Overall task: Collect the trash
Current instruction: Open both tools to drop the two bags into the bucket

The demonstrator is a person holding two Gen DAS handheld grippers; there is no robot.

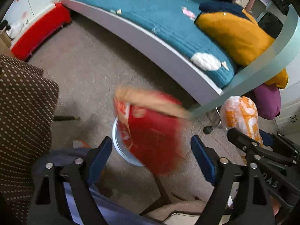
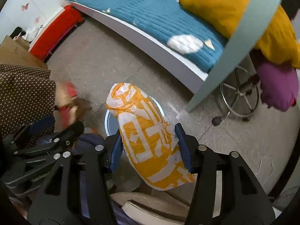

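Over the round bin (image 1: 120, 150) on the floor, the left gripper (image 1: 151, 156) is spread wide open, with a blurry red bag (image 1: 151, 131) loose in the air between its fingers. The right gripper (image 2: 148, 148) is clamped on an orange-and-white bag (image 2: 148, 136), also above the bin.
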